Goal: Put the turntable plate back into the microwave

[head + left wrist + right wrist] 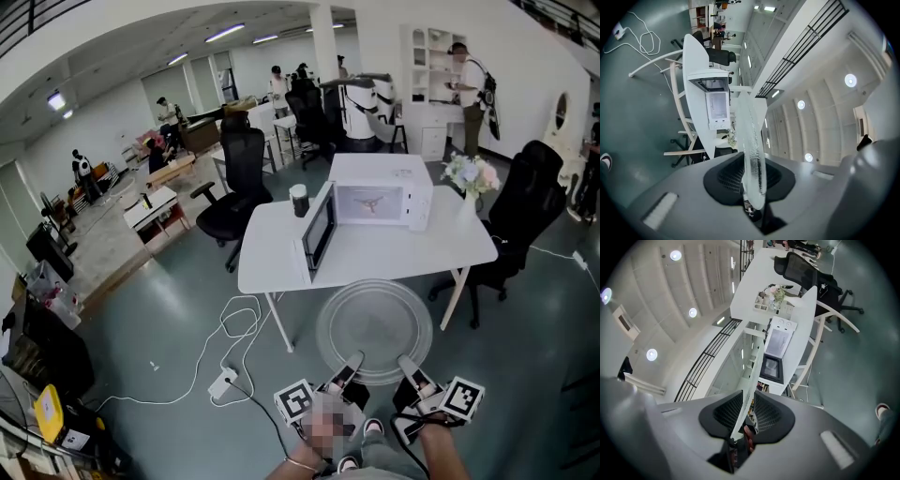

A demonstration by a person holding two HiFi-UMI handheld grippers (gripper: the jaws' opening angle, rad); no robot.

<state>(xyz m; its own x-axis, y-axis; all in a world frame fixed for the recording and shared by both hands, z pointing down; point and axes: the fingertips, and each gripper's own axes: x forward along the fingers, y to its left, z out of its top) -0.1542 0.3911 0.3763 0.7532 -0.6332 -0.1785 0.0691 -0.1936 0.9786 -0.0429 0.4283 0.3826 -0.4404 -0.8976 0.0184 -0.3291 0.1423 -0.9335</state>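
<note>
**Item 1. Turntable plate**: round, clear glass, ribbed towards the rim. It is carried roughly level in the air, with its near edge at the tips of both grippers and the rest of the disc reaching forward beyond them. It is short of the table and outside the microwave.

**Item 2. Left gripper**: pinches the plate's near rim on the left side. Its own view shows the thick glass edge seated between the black ribbed pads, jaws narrowly set on it. Its marker cube sits behind the jaws.

**Item 3. Right gripper**: just beside the left one, jaws clamped on the same near rim. In its own view the plate runs edge-on as a thin pale line between the two black pads. Its marker cube sits behind, towards the outer side.

**Item 4. Microwave**: white, straight ahead of both grippers and beyond the far edge of the plate. Its door is swung open to the left and its cavity faces the jaws.

**Item 5. Table**: white, bears the microwave, and lies just past the plate's far rim.

**Item 6. Black cup**: on the table, ahead and left of the grippers, beside the open door.

**Item 7. Flower vase**: on the table, ahead and right, beside the microwave.

**Item 8. Power strip**: on the floor to the left of the left gripper, with white cable looped ahead of it.
</note>
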